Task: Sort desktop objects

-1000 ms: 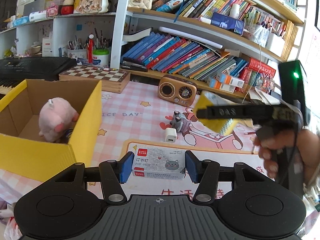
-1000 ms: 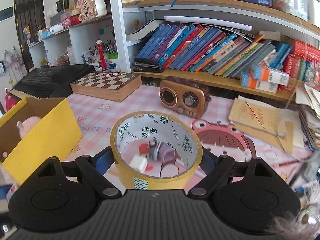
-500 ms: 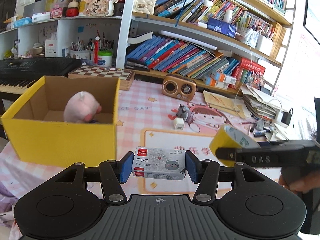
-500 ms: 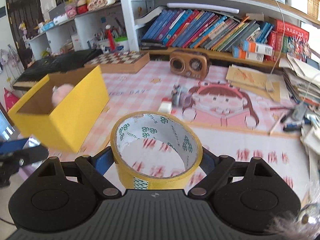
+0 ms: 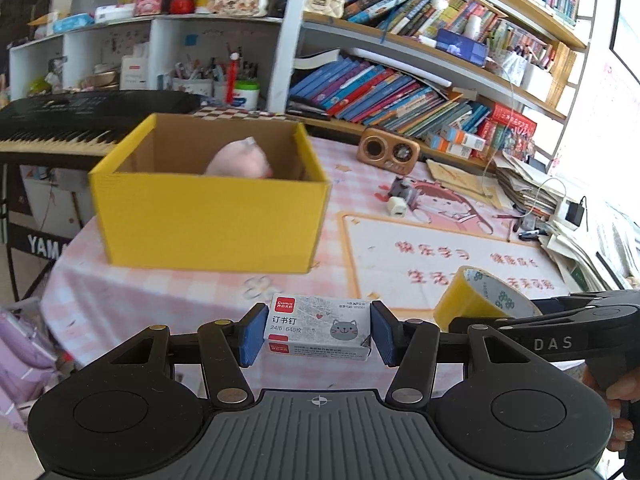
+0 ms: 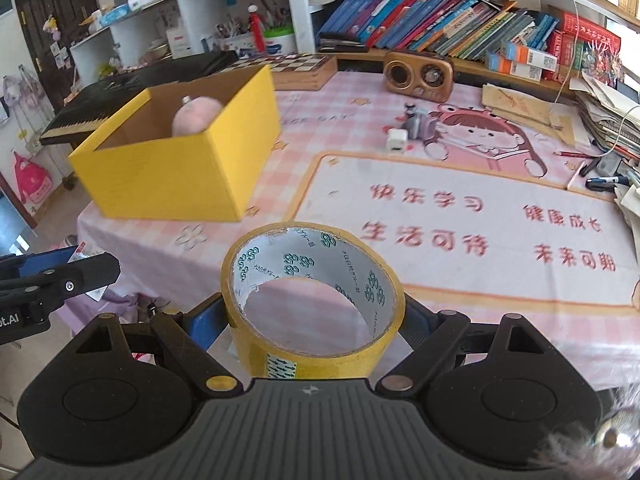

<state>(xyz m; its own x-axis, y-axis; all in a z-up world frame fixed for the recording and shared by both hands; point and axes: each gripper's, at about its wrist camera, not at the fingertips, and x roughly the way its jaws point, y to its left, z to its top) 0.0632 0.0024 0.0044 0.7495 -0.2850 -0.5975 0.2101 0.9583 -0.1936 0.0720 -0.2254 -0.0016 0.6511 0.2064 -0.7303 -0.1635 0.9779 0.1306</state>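
**Both jaws loaded, yellow box ahead**

The left gripper (image 5: 318, 334) holds a small staple box (image 5: 318, 330) between its two blue pads; the pads press on the short ends of the box, and the printed face with the cat drawing looks up at the camera. The right gripper (image 6: 316, 322) holds a roll of yellow tape (image 6: 314, 300), with its jaws closed on the outer wall of the roll. The roll lies tilted, and its open hole faces upward.

Both held things hang over the near edge of the counter (image 6: 460, 312), above its pink checked cloth. The yellow cardboard box (image 5: 208, 222) stands on the counter farther ahead and to the left of both jaws, well apart from them. A pink plush toy (image 5: 240, 162) sits inside it. In the left wrist view the tape roll shows at the right, just beside the left jaws.
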